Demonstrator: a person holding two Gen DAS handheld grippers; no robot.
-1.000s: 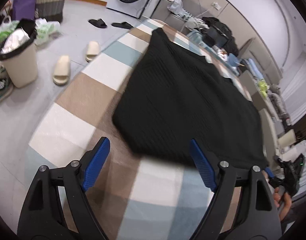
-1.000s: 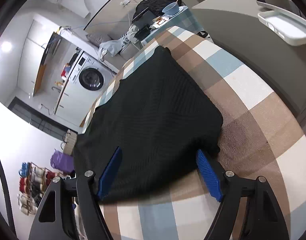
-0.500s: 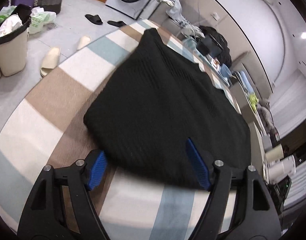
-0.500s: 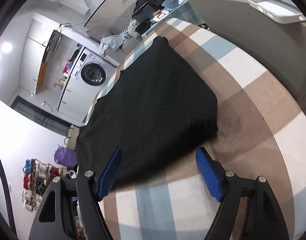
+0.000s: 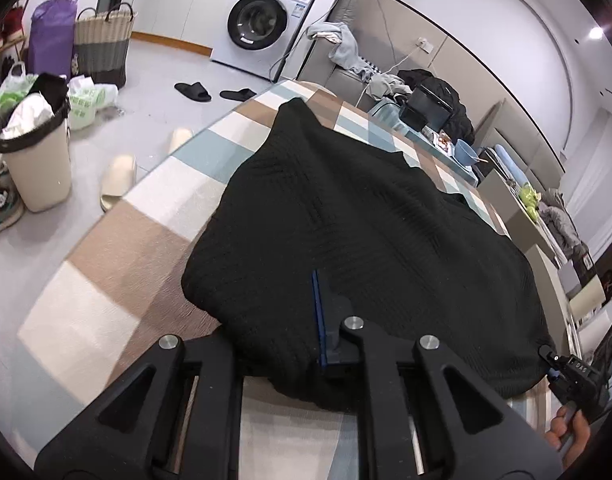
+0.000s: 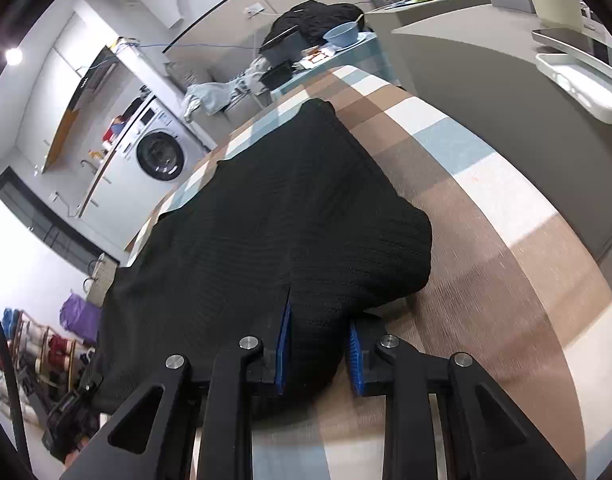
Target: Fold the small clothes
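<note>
Two grippers have just been closing on the near hem of the black garment, which lies flat on the checked table: left gripper and right gripper each pinch a bunch of cloth. Lift both corners evenly, carrying them over to the far edge. No writing is legible on the garment.

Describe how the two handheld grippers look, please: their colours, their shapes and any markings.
Both the left gripper and the right gripper have black frames with triangular cut-outs, round silver bolt heads and ribbed blue finger pads. No cables or sleeves show.
</note>
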